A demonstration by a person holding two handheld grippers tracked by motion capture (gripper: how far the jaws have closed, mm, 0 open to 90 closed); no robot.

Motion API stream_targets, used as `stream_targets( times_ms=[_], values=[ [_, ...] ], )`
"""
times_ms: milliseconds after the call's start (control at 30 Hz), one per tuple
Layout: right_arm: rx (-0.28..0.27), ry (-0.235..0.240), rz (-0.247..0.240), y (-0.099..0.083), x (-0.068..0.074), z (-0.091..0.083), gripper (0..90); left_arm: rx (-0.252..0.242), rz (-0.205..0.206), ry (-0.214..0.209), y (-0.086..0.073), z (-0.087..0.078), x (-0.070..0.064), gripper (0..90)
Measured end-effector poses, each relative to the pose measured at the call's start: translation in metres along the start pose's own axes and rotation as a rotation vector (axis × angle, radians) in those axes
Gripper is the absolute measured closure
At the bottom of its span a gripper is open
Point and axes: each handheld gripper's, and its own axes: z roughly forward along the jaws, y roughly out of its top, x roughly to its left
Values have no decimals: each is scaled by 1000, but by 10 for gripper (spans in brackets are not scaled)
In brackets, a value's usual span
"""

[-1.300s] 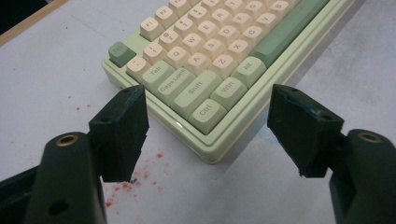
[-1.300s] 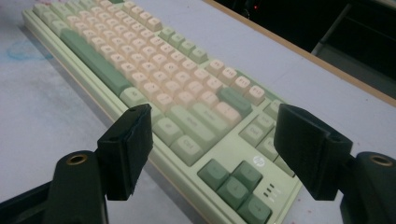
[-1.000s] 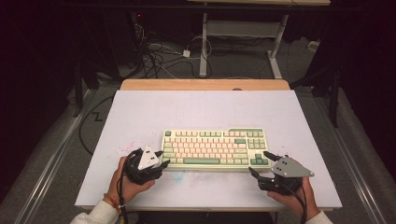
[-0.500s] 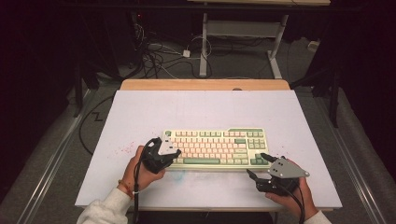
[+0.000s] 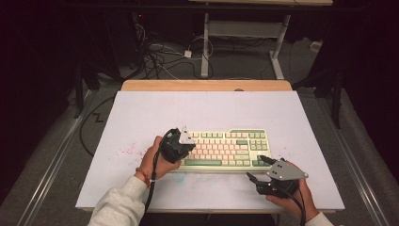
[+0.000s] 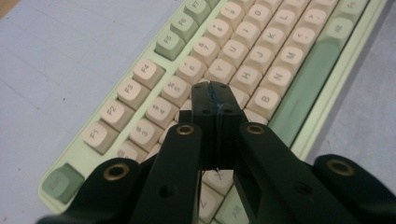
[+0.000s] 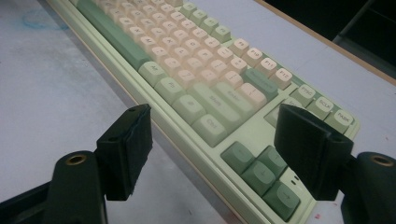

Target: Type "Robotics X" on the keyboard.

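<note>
A cream and green keyboard (image 5: 226,149) lies on the white table near its front edge. My left gripper (image 5: 182,145) hovers over the keyboard's left end, jaws shut with nothing between them. In the left gripper view the shut tips (image 6: 211,89) sit just above the letter keys of the keyboard (image 6: 261,51), near the G and H keys. My right gripper (image 5: 256,169) is open, low over the table just off the keyboard's front right corner. The right gripper view shows the keyboard's (image 7: 196,79) arrow keys between the spread jaws of the right gripper (image 7: 212,140).
The white mat (image 5: 155,117) has red specks (image 5: 127,151) at the left and a faint blue smear in front of the keyboard. A wooden table edge (image 5: 207,85) runs along the back. Cables (image 5: 164,61) and a desk frame lie on the floor beyond.
My left gripper has moved right and forward from the table onto the keyboard's left end. The right gripper has shifted slightly toward me and to the left, still open.
</note>
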Motion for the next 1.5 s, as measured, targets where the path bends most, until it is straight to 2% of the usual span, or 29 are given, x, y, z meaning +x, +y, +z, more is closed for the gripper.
stream_targets(
  times_ms=[67, 333, 833, 967, 1333, 1500],
  values=[
    [4, 1, -4, 0, 1, 0, 280, 9, 4, 9, 4, 5, 0, 873],
    [13, 8, -5, -2, 0, 1, 280, 36, 8, -12, 14, 20, 2, 873],
    [30, 20, -21, -2, 2, 5, 282, 82, -1, -5, 16, 33, 5, 869],
    [35, 20, -29, -2, 3, 5, 288, 96, 14, -2, 18, 35, 2, 873],
    [24, 8, -24, -2, 1, 3, 290, 29, -9, 4, 17, 24, 4, 860],
    [19, 5, -19, -2, 0, 2, 292, -10, -8, 11, 15, 14, 5, 834]
  ],
)
